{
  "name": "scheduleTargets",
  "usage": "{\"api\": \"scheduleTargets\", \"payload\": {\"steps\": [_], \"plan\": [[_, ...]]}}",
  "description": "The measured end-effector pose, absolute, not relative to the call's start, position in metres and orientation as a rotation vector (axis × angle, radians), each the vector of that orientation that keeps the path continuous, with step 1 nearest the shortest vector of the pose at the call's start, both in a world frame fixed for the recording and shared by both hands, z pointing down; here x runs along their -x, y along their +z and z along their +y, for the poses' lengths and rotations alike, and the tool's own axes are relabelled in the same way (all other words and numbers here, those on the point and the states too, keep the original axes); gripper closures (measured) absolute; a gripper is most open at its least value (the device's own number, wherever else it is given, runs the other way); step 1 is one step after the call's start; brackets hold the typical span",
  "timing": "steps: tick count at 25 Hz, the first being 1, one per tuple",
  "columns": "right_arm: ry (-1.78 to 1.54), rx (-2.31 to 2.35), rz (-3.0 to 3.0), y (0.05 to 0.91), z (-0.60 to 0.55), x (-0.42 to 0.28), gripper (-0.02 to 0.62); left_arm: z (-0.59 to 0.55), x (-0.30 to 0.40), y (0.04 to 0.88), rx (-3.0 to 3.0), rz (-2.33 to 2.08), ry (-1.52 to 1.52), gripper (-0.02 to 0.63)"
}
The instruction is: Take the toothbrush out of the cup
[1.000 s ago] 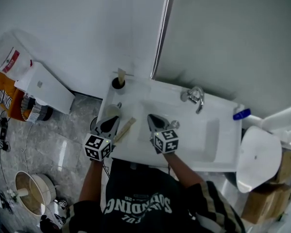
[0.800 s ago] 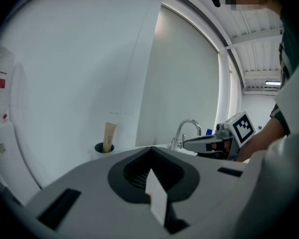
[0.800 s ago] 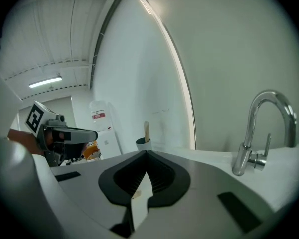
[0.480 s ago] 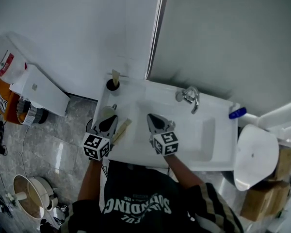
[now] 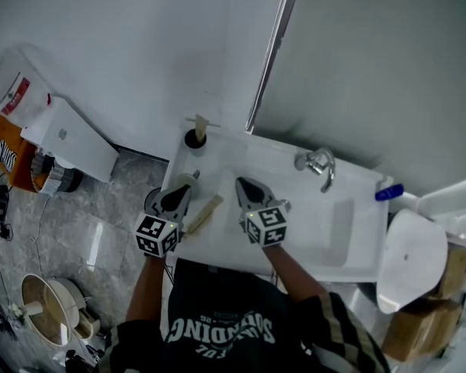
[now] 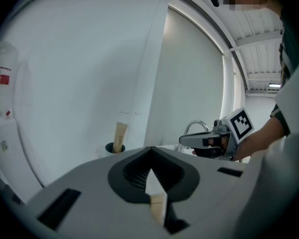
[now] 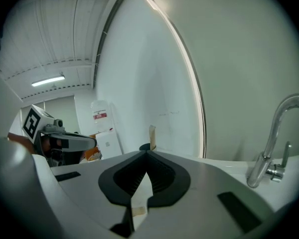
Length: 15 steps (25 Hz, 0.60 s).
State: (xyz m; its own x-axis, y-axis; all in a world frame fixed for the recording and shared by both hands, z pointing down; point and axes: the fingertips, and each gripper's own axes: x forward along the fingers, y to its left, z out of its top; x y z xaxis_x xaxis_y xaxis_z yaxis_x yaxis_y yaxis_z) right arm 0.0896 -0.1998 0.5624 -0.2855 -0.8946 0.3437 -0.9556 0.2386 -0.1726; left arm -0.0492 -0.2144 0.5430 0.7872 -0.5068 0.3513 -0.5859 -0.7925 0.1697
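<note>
Right gripper (image 5: 242, 185) is fully closed with nothing in it, over the front left of the sink (image 5: 318, 231). Left gripper (image 5: 180, 193) is beside it, its jaws together and empty too. The toothbrush (image 5: 201, 123) stands upright in the cup (image 5: 193, 139) at the back left corner, apart from both

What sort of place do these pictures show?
Most likely a bathroom: a white washbasin with a chrome faucet stands against the wall, and a dark cup sits at its back left corner.
</note>
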Motion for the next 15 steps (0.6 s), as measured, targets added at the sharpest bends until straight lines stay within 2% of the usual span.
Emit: {"api": "scheduleTargets", "payload": {"steps": [15], "plan": [[0.54, -1.75, -2.32, 0.568, -0.269, -0.042, 0.595, -0.275, 0.091, 0.558, -2.679, -0.807, 0.444, 0.607]]}}
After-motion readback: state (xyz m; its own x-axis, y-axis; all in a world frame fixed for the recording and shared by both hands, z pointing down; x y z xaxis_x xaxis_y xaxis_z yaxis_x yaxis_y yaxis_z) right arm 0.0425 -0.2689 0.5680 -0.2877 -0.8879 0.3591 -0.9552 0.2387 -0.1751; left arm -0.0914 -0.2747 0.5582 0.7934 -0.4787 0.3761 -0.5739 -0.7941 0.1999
